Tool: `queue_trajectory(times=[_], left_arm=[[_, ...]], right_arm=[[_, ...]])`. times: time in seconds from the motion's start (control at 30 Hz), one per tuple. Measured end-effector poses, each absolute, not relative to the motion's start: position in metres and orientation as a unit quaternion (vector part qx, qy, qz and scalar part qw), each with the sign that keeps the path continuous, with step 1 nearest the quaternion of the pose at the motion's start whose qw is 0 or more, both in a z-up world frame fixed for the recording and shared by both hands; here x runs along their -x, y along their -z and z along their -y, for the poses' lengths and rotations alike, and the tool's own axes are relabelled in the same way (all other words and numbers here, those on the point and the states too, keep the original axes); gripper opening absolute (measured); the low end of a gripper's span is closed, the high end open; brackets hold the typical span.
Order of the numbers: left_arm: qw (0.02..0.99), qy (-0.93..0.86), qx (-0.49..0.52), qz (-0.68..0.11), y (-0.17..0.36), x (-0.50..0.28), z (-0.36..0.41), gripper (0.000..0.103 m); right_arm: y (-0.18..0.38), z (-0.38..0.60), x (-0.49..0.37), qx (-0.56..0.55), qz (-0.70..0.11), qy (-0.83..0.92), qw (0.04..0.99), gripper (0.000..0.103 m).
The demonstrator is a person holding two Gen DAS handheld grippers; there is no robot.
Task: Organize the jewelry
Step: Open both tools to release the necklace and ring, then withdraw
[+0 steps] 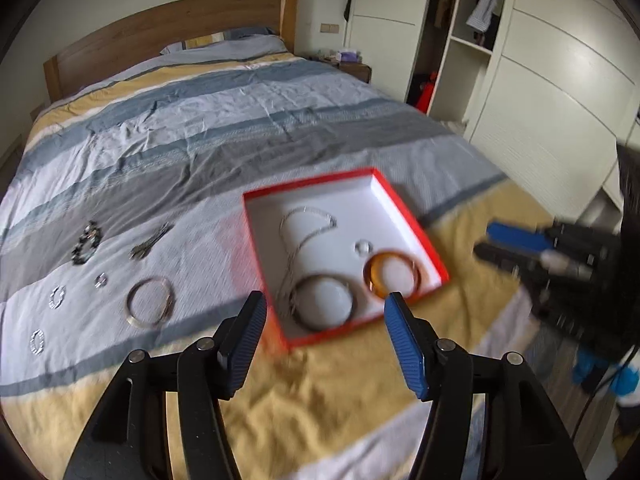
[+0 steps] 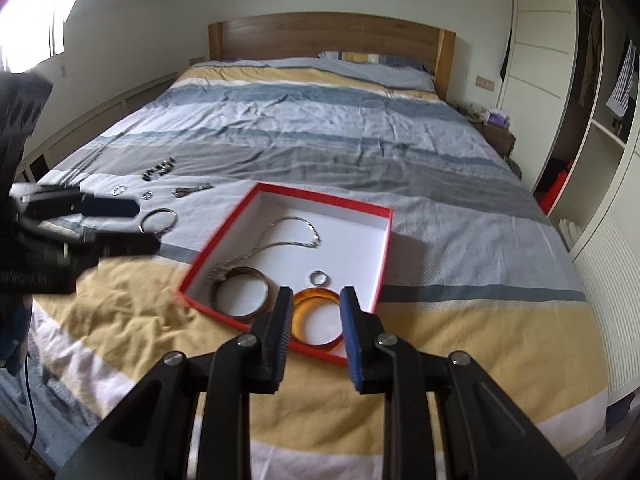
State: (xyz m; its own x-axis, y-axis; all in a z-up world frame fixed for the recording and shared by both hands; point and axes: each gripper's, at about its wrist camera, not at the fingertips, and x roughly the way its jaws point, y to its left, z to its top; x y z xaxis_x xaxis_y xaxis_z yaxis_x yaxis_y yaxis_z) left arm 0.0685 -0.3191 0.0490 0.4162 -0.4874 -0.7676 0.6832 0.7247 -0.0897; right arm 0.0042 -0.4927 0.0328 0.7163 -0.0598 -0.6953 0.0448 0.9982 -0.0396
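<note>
So both tongs are hanging over the foot of the bed point(image 1: 280, 120) right now, and neither one is carrying anything. The left tongs point(image 1: 325, 312) are sitting wide open, fingers well apart, hovering just in front of the near edge of the red box point(image 1: 264, 248). The right tongs point(image 2: 316, 304) are also gaping open and empty, with the amber bangle point(image 2: 316, 316) showing between the fingers from that camera.

Inside the box, which is lying on the striped duvet, there's stuff sitting already: a silver chain necklace point(image 1: 308, 224) toward the back, a small ring point(image 1: 363, 246), a grey metal bangle point(image 1: 324, 306) in the near corner, and the amber bangle right beside it.

Out on the duvet to the left of the box, more pieces are waiting: a thin silver bangle point(image 1: 150, 300) nearest the box, a dark beaded bracelet point(image 1: 86, 244), a hair-clip-looking silver thing point(image 1: 150, 242) that's too blurry to call, a tiny ring point(image 1: 101, 280), and two sparkly little hoops point(image 1: 57, 298) farther left. The picture's a bit smeary, so fine detail is getting lost.
</note>
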Motion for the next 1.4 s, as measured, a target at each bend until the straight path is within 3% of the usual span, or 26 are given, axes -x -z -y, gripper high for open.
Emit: queue_trajectory(times=[0.37, 0.8, 1.4], left_arm=[[0.861, 0.299, -0.108, -0.396, -0.052, -0.017, 0.213, 0.062], [0.900, 0.211, -0.054, -0.377, -0.054, 0.001, 0.084, 0.071], [0.908, 0.054, 0.022, -0.416, -0.011, -0.036, -0.029, 0.071]], right_arm=[[-0.068, 0.439, 0.044, 0.003, -0.345, 0.015, 0.938, 0.023], [-0.095, 0.380, 0.079, -0.006, -0.323, -0.017, 0.946, 0.023], [-0.037, 0.323, 0.004, -0.005, -0.380, -0.117, 0.918, 0.023]])
